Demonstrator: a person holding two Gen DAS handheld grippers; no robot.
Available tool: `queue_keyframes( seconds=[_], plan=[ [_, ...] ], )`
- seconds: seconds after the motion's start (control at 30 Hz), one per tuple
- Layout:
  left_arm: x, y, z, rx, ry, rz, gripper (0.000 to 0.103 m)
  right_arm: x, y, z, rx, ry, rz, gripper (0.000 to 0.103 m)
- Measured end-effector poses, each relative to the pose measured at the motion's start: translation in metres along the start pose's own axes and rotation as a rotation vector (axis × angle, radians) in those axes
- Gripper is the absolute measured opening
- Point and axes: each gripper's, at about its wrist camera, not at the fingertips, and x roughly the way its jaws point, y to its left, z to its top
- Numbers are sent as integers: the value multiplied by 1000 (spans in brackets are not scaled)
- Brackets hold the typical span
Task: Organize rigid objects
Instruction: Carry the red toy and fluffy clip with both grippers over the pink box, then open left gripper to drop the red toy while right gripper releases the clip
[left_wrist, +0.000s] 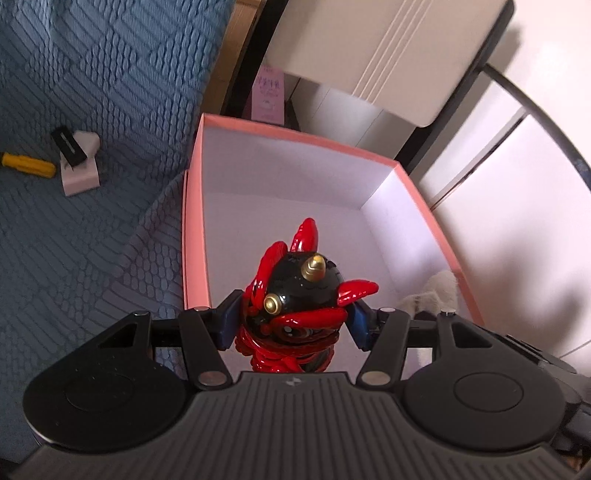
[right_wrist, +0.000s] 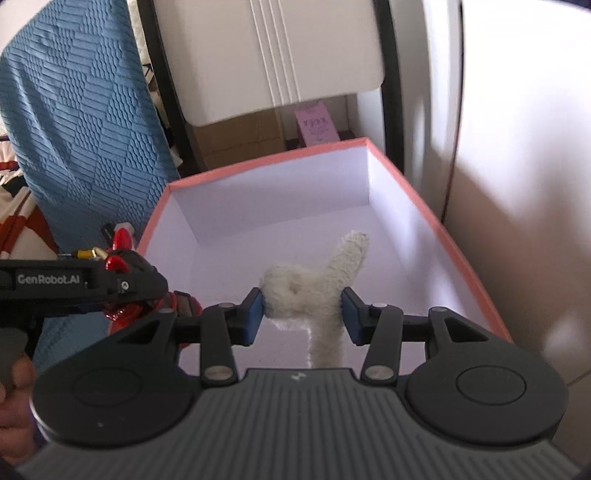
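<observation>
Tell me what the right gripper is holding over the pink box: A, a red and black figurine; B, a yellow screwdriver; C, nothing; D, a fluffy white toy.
D: the right gripper has its blue pads pressed on a fluffy white toy above the pink box.

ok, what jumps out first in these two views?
The glossy red-and-black figurine with gold studs, clamped in the left gripper at the near-left rim of the pink-edged white box. Beside it, the right gripper holds a fuzzy white plush toy over the box's bare interior.
</observation>
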Motion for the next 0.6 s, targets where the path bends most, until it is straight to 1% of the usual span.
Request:
queue_keyframes(
  seconds=[0.17, 0.27, 0.43, 0.53, 0.57, 0.6],
  plan=[
    [16, 1, 4, 1, 21, 2, 64, 31, -3, 0, 7, 65, 15, 49],
    [22, 2, 3, -6, 35, -2, 64, 41, -4, -1, 10, 85, 18, 50],
    [29, -3, 3, 16, 46, 5, 64, 51, -8, -1, 22, 103, 26, 50],
    [34, -3, 4, 5, 54, -5, 68, 54, -10, -1, 20, 112, 17, 52],
    [35, -3, 4, 4, 54, -10, 73, 54, -10, -1, 22, 111, 21, 60],
    [36, -4, 5, 5, 54, -15, 75, 55, -11, -1, 22, 111, 22, 70]
  ],
)
